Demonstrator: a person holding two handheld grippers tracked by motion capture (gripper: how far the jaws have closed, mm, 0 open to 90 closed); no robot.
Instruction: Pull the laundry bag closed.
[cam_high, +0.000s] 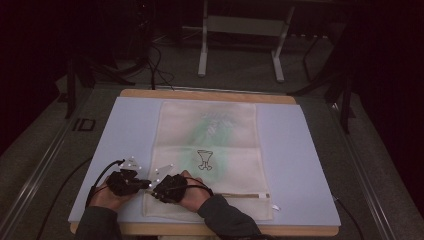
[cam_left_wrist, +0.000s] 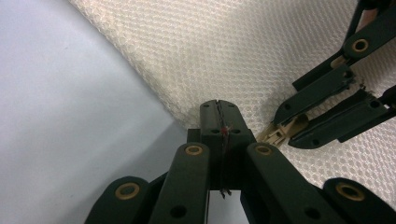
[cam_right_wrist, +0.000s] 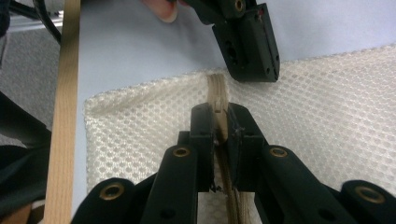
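Left gripper (cam_left_wrist: 219, 116) is pinching the mesh bag's (cam_high: 207, 150) corner; right gripper (cam_right_wrist: 219, 123) is clamping the zipper pull (cam_right_wrist: 216, 91), readying to draw it along.

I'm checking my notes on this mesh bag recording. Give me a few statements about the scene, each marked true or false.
1. The cream mesh zip bag lies flat on the pale blue mat. True.
2. The right tool is shut on the beige zipper pull. True.
3. The left tool hangs open above the mat. False: it is shut, pinching the bag's corner edge.
4. The two tools work at opposite ends of the bag. False: they sit close together at its near left corner.
5. A goblet drawing shows on the bag. True.
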